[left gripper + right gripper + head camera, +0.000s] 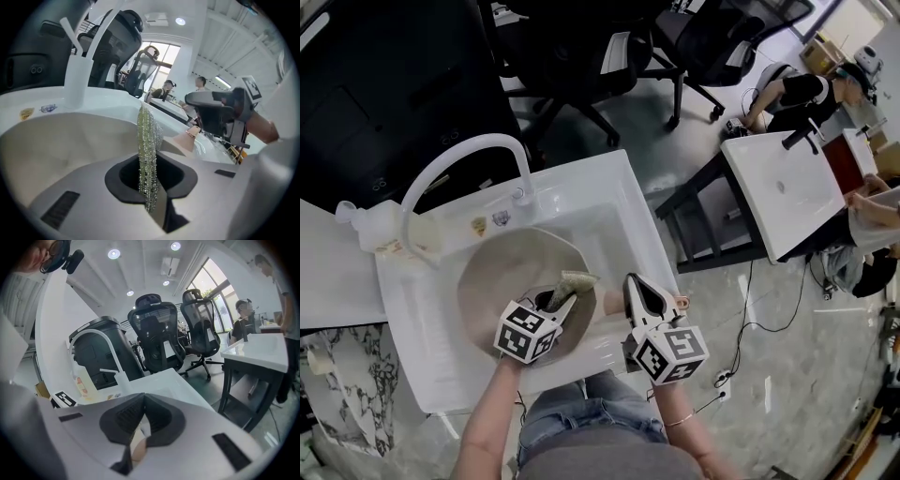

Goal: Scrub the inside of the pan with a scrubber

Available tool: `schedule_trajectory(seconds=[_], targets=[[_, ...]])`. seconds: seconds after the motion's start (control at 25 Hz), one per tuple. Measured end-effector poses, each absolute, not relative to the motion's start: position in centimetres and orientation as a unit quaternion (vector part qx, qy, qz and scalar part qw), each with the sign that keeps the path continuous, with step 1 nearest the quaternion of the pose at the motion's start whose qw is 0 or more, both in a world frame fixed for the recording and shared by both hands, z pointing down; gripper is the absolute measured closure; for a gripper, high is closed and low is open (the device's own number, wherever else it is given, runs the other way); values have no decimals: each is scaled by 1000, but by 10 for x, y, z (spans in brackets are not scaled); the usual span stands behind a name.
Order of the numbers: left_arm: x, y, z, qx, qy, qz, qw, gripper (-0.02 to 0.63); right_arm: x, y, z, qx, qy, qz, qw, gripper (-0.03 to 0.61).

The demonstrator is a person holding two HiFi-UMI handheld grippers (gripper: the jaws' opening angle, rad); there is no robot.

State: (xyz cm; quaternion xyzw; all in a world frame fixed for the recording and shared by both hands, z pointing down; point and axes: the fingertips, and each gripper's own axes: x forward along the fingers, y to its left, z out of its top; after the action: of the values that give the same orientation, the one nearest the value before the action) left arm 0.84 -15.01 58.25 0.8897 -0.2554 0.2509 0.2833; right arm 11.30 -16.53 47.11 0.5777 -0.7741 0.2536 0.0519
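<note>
Mesh scrubber [575, 281] held inside the pan [497, 277].
The left gripper [565, 300] pinches the scrubber between its jaws; the right gripper [636, 292] jaws clamp the pan's tan handle [614, 302].

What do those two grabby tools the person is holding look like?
The left gripper and the right gripper are pale grey plastic, with black pads inside their tongs. Each carries a cube with black-and-white square markers. The arms are bare, with a thin bracelet on the right wrist, above blue jeans.
</note>
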Motion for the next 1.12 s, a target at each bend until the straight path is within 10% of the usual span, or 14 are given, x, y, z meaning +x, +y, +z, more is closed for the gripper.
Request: schedule_trajectory(seconds=[1.12], targets=[[-70, -258, 622, 799, -476, 278, 240, 548, 98, -185, 481, 555, -786, 264, 73, 568]])
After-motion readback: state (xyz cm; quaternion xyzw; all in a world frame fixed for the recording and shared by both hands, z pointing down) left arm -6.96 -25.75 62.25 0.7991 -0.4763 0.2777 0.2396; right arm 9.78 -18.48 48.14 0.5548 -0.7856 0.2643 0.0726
